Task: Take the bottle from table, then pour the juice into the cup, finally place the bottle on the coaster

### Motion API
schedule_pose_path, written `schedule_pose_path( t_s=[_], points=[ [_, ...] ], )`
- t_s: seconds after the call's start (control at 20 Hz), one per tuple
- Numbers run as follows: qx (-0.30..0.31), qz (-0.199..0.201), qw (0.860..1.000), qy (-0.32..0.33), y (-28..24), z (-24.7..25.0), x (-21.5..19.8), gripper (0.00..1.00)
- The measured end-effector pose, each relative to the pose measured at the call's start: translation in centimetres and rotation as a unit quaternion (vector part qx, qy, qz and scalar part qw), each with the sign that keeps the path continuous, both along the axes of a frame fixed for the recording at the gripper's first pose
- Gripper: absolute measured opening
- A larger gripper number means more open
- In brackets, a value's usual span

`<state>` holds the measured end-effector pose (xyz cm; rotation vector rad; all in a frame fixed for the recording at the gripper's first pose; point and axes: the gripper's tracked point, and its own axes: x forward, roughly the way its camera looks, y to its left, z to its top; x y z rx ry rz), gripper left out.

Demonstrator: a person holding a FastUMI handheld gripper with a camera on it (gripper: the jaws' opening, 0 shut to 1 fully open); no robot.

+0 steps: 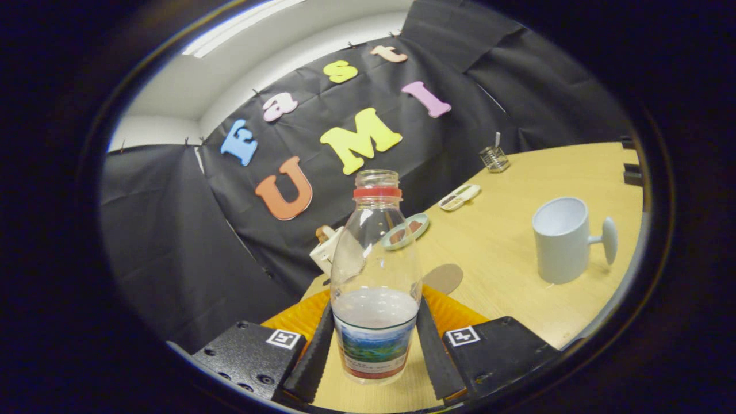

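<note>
A clear plastic bottle (375, 270) with a red neck ring, no cap and a picture label stands upright between my fingers. Pale juice fills its lower part. My gripper (375, 313) is shut on the bottle, one finger pressing each side at label height. I cannot tell whether its base rests on the wooden table (506, 276). A white cup (560, 238) with a knob-like handle stands to the right, well beyond the fingers. A round brown coaster (443, 278) lies flat just behind the bottle on its right.
An orange ribbed mat (454, 313) lies under and behind the bottle. Farther back are a small teal dish (405, 231), a white tray (459, 197), a wire holder (494, 159) and a white object (326, 248) by the wall.
</note>
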<state>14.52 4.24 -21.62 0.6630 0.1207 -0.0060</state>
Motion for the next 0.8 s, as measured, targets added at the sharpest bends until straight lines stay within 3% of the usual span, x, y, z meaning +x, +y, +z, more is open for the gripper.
schedule_pose_path(
  t_s=[0.2, 0.45, 0.8],
  points=[
    [0.098, -0.013, 0.995, 0.002, -2.3, 0.2, -0.2, 0.77],
    [0.142, -0.011, 0.99, 0.009, -3.7, 0.8, -0.5, 0.77],
    [0.285, -0.015, 0.958, 0.02, -4.8, 0.5, -0.2, 0.76]
  ],
)
